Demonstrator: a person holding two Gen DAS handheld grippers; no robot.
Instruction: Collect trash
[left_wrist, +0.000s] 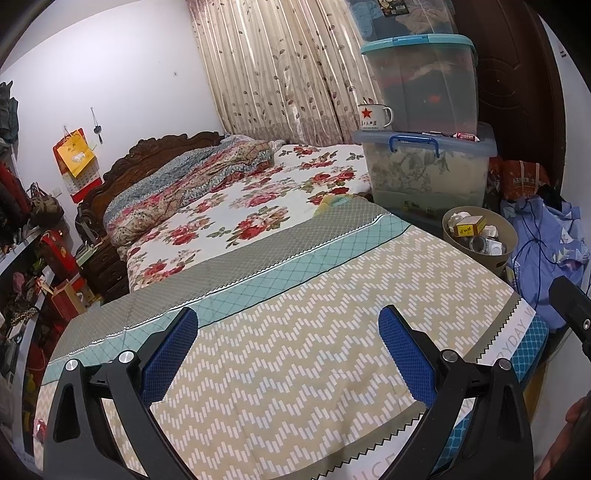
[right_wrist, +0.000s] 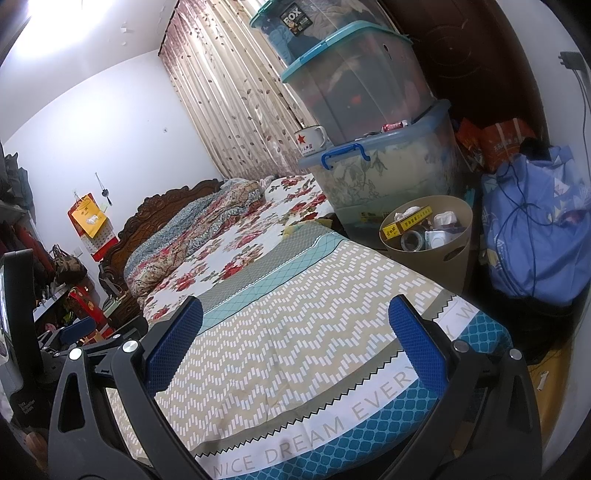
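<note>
Both grippers, left gripper and right gripper, gape empty; the wastebasket stands ahead-right, nearer the right.

The beige waste basket stands beside the bed, and the bed's edge hides its lower part in the left wrist view; the print on the yellow boxes inside it is too small to read. The top storage box of the stack is cut off by the picture's edge. What the clouded middle storage box holds cannot be told.
</note>
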